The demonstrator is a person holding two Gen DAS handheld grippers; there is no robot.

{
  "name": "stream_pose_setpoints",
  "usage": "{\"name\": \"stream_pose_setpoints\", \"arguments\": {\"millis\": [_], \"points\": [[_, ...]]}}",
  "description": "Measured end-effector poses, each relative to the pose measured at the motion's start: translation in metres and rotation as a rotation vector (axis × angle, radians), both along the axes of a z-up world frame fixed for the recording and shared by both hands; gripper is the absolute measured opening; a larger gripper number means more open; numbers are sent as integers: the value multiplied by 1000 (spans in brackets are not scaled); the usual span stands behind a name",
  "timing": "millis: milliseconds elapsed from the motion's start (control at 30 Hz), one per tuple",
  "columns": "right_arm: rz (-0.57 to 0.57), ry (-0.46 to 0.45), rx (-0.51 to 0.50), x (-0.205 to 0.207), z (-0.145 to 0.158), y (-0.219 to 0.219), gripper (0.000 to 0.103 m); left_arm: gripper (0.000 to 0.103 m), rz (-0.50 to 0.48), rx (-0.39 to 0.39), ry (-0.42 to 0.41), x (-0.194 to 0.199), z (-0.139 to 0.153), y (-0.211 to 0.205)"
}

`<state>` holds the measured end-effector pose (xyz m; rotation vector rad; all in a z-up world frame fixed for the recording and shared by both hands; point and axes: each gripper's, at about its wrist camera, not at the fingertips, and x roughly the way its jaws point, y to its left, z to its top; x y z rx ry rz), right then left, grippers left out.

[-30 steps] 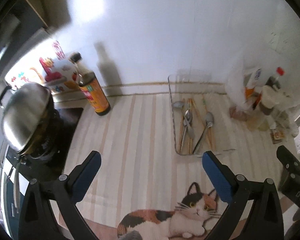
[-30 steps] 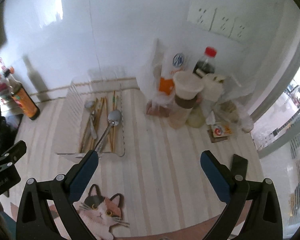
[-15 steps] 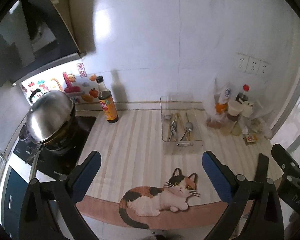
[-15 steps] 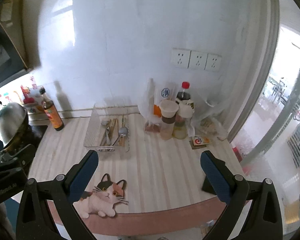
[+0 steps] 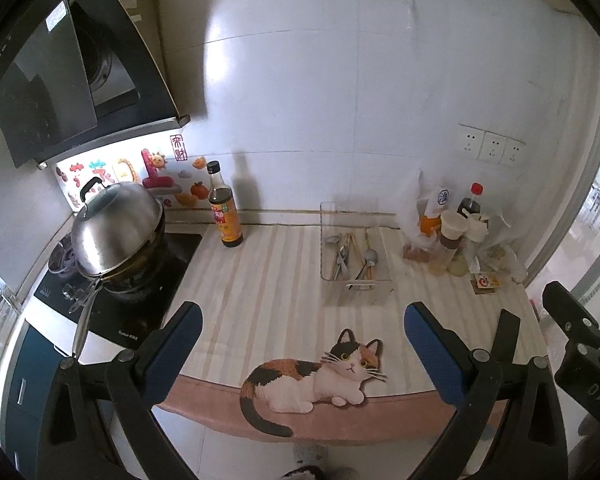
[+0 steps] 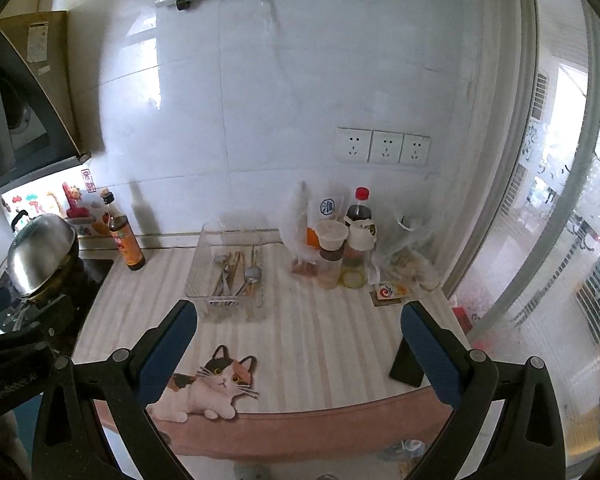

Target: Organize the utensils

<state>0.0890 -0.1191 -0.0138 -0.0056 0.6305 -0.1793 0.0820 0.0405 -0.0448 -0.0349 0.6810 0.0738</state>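
Observation:
A clear plastic tray (image 5: 384, 240) (image 6: 198, 268) sits on the striped counter near the back wall. Inside it lie metal spoons (image 5: 369, 258) (image 6: 252, 274) and wooden chopsticks (image 5: 354, 244) (image 6: 236, 264), side by side along its length. My left gripper (image 5: 302, 336) hangs open and empty well in front of the counter's edge, far from the tray. Held equally far back, my right gripper (image 6: 300, 336) is also open with nothing between its blue pads.
A cat-print mat (image 5: 320, 372) (image 6: 208, 384) lies at the counter's front edge. A dark sauce bottle (image 5: 224, 208) (image 6: 126, 240) stands left of the tray, a lidded steel pot (image 5: 116, 228) on the stove beyond it. Bottles and bags (image 6: 340, 248) crowd the right corner; a black phone (image 6: 406, 364) lies front right.
Both grippers have pulled back and up from the counter. The tray looks much smaller now, and the wall, hood and sockets have come into view. Both stay open and empty.

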Motion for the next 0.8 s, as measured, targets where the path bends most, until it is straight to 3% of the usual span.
{"name": "stream_pose_setpoints", "arguments": {"millis": [800], "points": [[4, 42, 3, 42, 1, -3, 103, 103, 14, 7, 39, 32, 2, 7]]}}
